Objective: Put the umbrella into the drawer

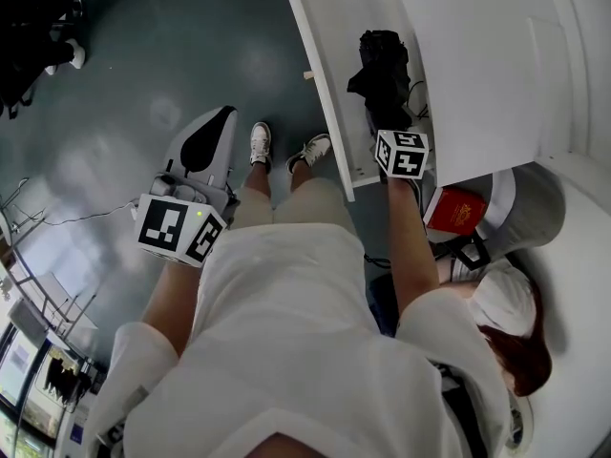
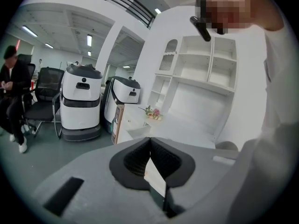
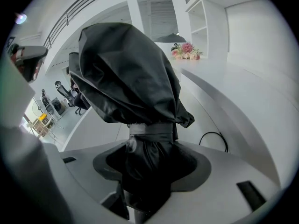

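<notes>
Right gripper (image 1: 389,117) clamped on folded black umbrella (image 1: 384,65), umbrella over open white drawer (image 1: 329,36); contact with drawer bottom unclear. Left gripper (image 1: 212,132) jaws pressed together, empty, over grey floor (image 1: 143,65).

Black folded cloth umbrella (image 3: 131,78): thin creased fabric, faint sheen. White drawer (image 1: 336,27): smooth matt panels. Grey-blue floor (image 1: 162,55), upper left of frame: glossy, reflective.
</notes>
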`<state>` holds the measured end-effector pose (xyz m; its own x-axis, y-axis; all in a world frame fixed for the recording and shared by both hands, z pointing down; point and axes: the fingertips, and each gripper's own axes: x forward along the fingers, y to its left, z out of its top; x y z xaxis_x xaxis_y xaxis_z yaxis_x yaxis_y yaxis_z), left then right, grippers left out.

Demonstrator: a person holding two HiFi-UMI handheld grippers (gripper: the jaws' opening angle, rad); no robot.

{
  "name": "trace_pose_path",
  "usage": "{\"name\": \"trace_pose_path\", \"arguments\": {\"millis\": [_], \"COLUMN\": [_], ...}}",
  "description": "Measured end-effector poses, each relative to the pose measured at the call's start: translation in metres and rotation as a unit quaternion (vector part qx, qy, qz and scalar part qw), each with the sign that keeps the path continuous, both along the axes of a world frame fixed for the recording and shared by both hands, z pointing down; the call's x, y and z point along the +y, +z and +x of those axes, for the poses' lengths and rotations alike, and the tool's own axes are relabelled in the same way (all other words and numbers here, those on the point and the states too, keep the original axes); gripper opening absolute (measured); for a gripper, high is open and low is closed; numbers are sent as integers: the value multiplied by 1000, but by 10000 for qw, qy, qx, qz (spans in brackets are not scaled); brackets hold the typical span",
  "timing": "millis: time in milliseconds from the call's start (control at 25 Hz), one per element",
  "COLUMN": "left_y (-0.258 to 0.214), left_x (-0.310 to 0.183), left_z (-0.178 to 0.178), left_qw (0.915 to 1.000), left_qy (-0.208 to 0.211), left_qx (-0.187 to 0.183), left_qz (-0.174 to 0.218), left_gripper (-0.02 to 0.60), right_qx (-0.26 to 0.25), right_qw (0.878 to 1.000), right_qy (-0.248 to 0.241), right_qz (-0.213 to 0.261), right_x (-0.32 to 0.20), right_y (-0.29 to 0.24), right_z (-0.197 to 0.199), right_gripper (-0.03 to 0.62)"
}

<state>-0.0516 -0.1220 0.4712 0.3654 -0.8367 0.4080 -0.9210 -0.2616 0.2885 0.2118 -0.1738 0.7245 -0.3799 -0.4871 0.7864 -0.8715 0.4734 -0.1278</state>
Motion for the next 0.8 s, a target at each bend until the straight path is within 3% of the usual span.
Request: {"name": "trace_pose_path", "arguments": {"millis": [240, 800], "left_y": [-16, -7], "left_x": [6, 18], "left_z": [3, -9], "left_qw": [9998, 9999], "left_qy": [-35, -109], "left_qx": [20, -67], "left_qz": [199, 45], "left_gripper": [14, 14], "right_qx": [214, 643], "right_qw": [9997, 9971], "right_qy": [-74, -377], "right_qz": [-86, -119], "right_x": [0, -14], "right_y": [15, 35], "right_z": [4, -6], "right_gripper": [242, 247]}}
